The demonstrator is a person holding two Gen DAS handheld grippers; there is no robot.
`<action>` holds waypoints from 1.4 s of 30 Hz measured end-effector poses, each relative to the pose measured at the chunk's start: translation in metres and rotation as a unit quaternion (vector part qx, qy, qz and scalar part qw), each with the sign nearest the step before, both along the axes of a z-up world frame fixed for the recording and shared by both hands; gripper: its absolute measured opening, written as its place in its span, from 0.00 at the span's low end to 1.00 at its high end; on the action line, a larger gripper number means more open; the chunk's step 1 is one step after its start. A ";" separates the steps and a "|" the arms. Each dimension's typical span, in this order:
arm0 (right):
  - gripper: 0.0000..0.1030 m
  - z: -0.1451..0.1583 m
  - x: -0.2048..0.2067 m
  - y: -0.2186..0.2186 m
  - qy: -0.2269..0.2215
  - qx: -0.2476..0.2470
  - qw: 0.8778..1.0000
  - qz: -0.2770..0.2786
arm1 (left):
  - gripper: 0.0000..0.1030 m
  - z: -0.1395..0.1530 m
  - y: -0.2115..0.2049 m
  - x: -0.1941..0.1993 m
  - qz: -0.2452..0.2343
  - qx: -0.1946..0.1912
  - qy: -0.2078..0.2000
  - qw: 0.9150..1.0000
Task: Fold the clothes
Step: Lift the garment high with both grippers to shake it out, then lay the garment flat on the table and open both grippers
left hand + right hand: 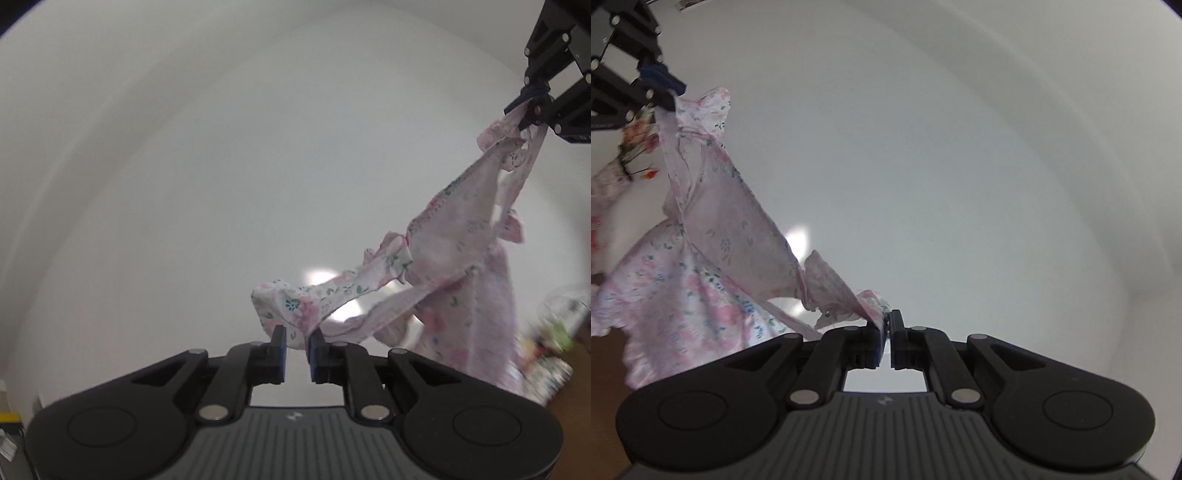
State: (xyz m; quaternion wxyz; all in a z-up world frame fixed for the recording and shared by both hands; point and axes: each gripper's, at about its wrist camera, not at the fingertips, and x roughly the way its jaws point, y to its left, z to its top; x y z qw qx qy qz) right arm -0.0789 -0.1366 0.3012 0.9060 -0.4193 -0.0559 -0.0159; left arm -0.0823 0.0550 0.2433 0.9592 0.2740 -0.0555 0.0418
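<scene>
In the left wrist view our left claw stands slightly apart, the floral garment lying between its pads, stretching up toward the upper right of the frame. There our right claw is clamped on its other corner.

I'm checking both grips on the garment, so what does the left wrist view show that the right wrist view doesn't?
Only the left wrist view: the left gripper close up, its blue pads apart with a bunched corner of the floral garment between them, plus blurred clutter at lower right.

Only the right wrist view: the right gripper close up, shut on a garment edge, and a flower-patterned item at far left.

Both: the pink garment hanging between the two grippers against a plain white wall.
</scene>
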 end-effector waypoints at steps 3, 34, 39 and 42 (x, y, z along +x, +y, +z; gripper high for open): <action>0.20 -0.103 -0.019 -0.011 0.228 0.003 0.973 0.015 | 0.26 -0.093 0.019 -0.036 -0.062 -0.108 0.223 0.967; 0.79 -0.177 0.015 -0.060 0.482 0.139 0.861 0.087 | 0.81 -0.140 0.063 0.053 -0.091 -0.282 0.409 0.863; 0.81 -0.194 0.028 -0.035 0.482 -0.020 0.874 0.052 | 0.68 -0.179 0.024 0.086 -0.056 -0.212 0.444 0.869; 0.82 -0.201 0.030 -0.028 0.528 -0.044 0.844 0.083 | 0.48 -0.183 0.006 0.089 -0.099 -0.232 0.462 0.850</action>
